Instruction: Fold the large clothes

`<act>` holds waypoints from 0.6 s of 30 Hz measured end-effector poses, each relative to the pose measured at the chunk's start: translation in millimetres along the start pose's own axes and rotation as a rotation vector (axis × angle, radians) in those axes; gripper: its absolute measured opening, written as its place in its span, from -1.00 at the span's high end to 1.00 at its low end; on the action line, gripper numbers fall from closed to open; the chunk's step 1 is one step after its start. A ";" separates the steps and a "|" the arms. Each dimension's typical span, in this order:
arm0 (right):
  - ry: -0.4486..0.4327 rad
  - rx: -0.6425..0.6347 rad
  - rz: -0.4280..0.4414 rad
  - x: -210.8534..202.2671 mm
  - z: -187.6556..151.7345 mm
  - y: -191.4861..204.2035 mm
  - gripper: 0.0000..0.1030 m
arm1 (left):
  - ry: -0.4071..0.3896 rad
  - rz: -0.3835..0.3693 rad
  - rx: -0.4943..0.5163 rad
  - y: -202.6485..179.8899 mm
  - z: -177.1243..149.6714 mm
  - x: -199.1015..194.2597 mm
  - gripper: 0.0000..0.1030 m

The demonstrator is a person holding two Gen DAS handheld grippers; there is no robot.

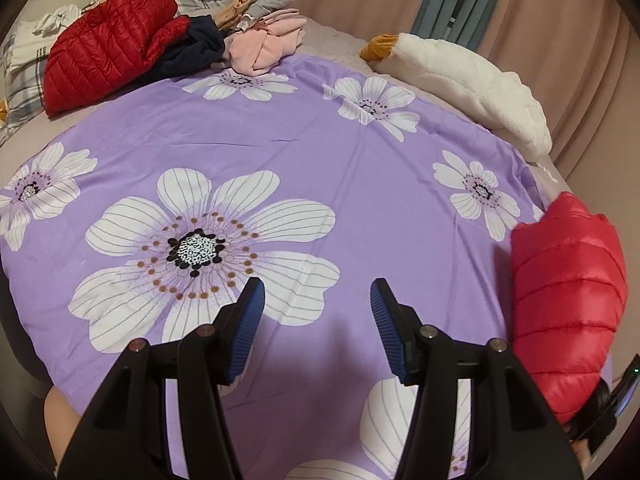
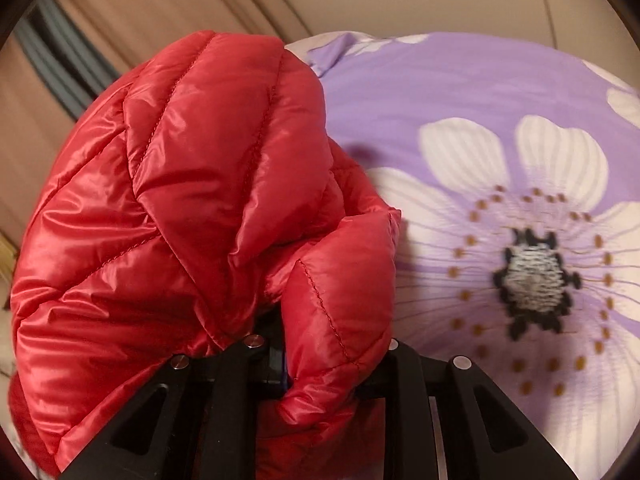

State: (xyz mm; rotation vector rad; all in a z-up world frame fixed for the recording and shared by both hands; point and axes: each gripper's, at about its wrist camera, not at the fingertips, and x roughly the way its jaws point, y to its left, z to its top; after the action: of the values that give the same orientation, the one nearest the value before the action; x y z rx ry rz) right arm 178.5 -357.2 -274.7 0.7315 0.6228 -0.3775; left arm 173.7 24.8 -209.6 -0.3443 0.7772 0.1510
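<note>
A bright red quilted down jacket (image 2: 180, 200) is bunched up in my right gripper (image 2: 320, 344), whose jaws are shut on its fabric; the fingertips are buried in it. The jacket hangs above the purple flowered bedspread (image 2: 460, 92). In the left wrist view the same jacket (image 1: 568, 304) shows at the right edge, with the right gripper's body (image 1: 600, 412) below it. My left gripper (image 1: 318, 304) is open and empty, its blue pads (image 1: 248, 332) spread wide above the bedspread (image 1: 280, 152).
At the far left of the bed lie a darker red down jacket (image 1: 108, 44), a navy garment (image 1: 192, 52) and a pile of pink and grey clothes (image 1: 264, 36). A white plush toy (image 1: 468, 84) lies along the right edge. Pillows (image 1: 28, 52) and curtains (image 1: 560, 40) are behind.
</note>
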 end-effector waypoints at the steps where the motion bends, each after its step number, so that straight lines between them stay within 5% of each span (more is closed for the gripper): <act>1: 0.004 -0.004 0.008 2.2 -1.7 5.5 0.54 | -0.001 -0.006 -0.002 -0.2 0.7 -0.1 -0.06; 4: 0.028 -0.014 0.064 11.7 -4.5 17.3 0.53 | -0.004 -0.006 0.013 -3.9 1.2 -0.7 -0.07; 10: 0.037 -0.088 0.040 -1.0 -3.6 33.0 0.44 | -0.010 -0.030 0.033 -18.0 0.7 -5.6 -0.07; 12: 0.053 -0.050 0.012 -3.8 9.0 17.5 -0.22 | -0.017 -0.039 0.043 -24.8 -1.0 -9.2 -0.09; 14: 0.070 0.000 0.015 -10.8 15.7 -4.8 -0.55 | -0.020 -0.050 0.055 -30.4 -3.8 -12.3 -0.15; 18: 0.105 0.059 0.090 -17.0 19.6 -26.2 -0.55 | -0.014 -0.075 0.076 -40.4 -7.1 -16.9 -0.17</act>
State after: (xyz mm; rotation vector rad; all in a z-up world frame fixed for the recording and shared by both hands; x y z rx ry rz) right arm 159.6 -387.5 -265.6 0.8372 0.6771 -0.2763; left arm 167.5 -15.6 -192.3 -0.2993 0.7533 0.0536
